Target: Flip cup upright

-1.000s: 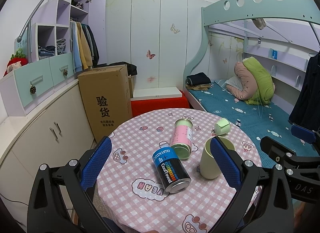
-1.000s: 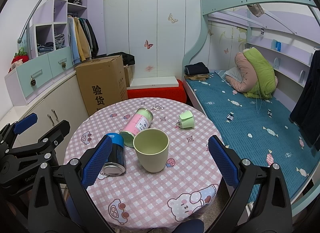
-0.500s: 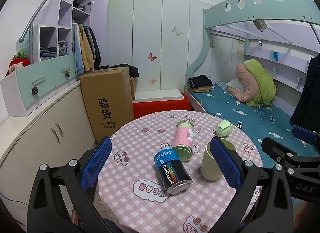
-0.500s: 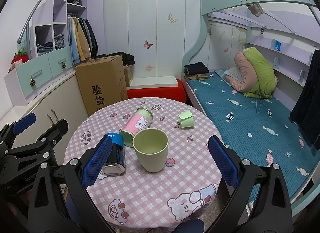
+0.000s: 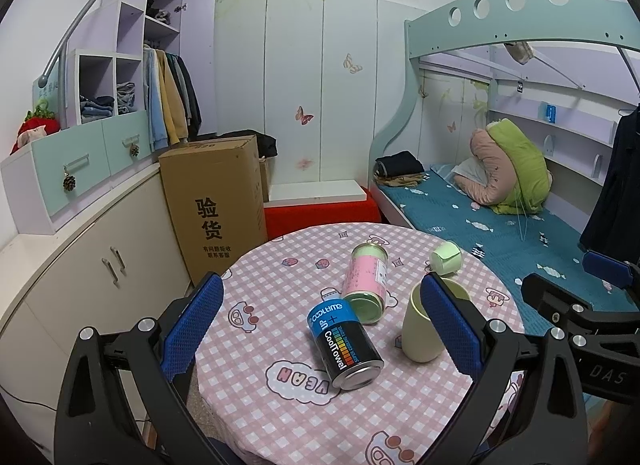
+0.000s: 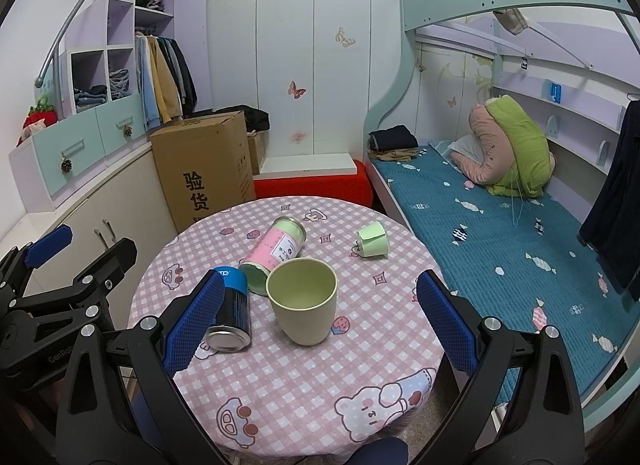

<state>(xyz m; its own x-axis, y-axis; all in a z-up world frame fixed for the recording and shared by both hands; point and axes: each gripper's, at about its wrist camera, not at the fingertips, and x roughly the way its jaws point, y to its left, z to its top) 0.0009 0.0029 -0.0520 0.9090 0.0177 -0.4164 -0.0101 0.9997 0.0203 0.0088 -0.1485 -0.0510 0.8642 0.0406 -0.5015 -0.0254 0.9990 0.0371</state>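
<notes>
A pale green cup [image 6: 303, 302] stands upright near the middle of the round table, mouth up; it also shows in the left wrist view [image 5: 420, 335], partly behind a finger. My right gripper [image 6: 320, 323] is open and empty, held back from the cup. My left gripper [image 5: 324, 331] is open and empty at the table's left front. A small light green cup [image 6: 374, 240] lies on its side at the far right; it also shows in the left wrist view [image 5: 447, 257].
A pink canister [image 6: 276, 253] and a blue-black CoolTowel can [image 5: 344, 343] lie on their sides left of the upright cup. The table [image 6: 288, 385] has a pink checked cloth. A cardboard box [image 6: 204, 173] and cabinets stand left, a bed [image 6: 500, 233] right.
Both grippers have drifted slightly back and up; the cup stays upright and nothing on the table has moved.
</notes>
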